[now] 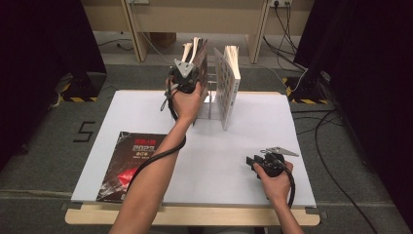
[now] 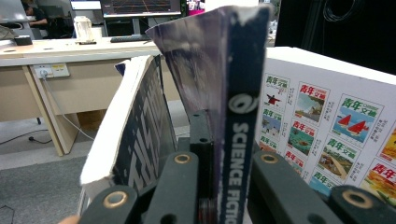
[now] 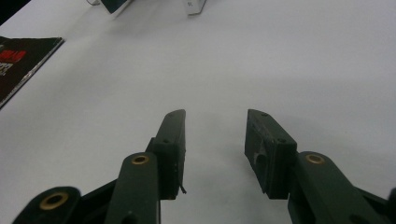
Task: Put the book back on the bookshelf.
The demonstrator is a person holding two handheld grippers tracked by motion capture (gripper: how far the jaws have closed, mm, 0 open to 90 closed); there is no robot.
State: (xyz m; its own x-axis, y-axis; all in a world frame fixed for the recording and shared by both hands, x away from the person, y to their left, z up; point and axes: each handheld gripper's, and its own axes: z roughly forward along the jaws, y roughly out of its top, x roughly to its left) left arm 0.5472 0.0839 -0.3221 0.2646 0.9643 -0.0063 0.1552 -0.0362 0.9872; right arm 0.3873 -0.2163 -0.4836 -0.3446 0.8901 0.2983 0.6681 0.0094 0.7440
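A magazine with a dark blue spine reading "SCIENCE FICTION" (image 2: 239,135) stands upright in a rack (image 1: 212,106) at the back middle of the white table (image 1: 234,146). My left gripper (image 1: 190,74) is shut on its spine; in the left gripper view the jaws (image 2: 229,156) clamp it from both sides. Just left of it leans another magazine (image 2: 140,130), and a white one with small colourful covers (image 2: 327,130) stands to the right. My right gripper (image 1: 250,160) rests low over the table's front right, open and holding nothing (image 3: 215,128).
A dark magazine (image 1: 130,165) lies flat at the table's front left, also at the edge of the right gripper view (image 3: 21,63). Behind the table stand wooden desk legs (image 1: 139,39), and cables (image 1: 321,126) trail on the floor at the right.
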